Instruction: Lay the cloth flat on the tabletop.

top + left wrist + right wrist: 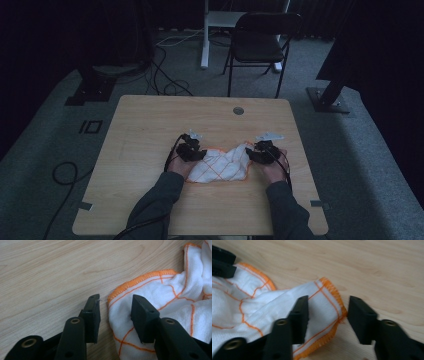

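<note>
High view shows your left gripper (200,153) and right gripper (250,152) flanking the crumpled cloth (222,165) mid-table (145,130), each with jaws parted astride an orange-hemmed edge, gripping nothing yet, apparently poised to pinch opposite edges.

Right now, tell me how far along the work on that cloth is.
Early stage. Done: both grippers have been brought to opposite ends of the white cloth, which lies crumpled on the table. In hand: the left gripper straddles one orange-stitched edge and the right gripper straddles a corner, jaws apart, neither clamped. Left: closing on the edges, and then probably spreading or folding the cloth, which is not flat yet.
</note>
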Action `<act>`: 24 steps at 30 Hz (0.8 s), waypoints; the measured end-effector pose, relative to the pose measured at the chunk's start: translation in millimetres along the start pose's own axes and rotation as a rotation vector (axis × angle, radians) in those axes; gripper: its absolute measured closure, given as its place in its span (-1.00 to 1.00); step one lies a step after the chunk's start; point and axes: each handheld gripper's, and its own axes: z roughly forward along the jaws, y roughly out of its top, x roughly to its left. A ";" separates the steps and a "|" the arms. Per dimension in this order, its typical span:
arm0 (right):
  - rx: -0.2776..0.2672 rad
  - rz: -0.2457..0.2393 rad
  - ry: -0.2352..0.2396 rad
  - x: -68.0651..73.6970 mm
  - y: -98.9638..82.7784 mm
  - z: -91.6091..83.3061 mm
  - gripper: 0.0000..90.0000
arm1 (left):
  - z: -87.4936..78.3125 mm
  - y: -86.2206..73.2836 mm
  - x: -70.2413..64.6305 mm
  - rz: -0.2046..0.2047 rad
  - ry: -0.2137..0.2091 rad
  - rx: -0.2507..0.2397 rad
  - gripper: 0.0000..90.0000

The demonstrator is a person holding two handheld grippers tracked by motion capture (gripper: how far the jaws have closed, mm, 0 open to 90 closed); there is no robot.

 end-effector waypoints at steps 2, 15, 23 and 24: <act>0.010 -0.004 0.014 1.8 -1.2 2.0 0.69 | 0.1 -0.5 -1.9 0.013 -0.001 -0.001 0.61; 0.005 -0.035 -0.013 0.7 -6.0 -8.1 0.93 | -15.8 -5.8 -1.5 0.019 0.010 -0.047 0.95; -0.015 -0.034 -0.049 -6.0 -5.3 -18.3 0.93 | -51.9 -6.1 9.0 -0.016 0.086 -0.180 0.95; -0.018 -0.033 -0.049 -7.1 -4.8 -18.8 0.93 | -56.2 -5.6 9.6 -0.020 0.099 -0.199 0.95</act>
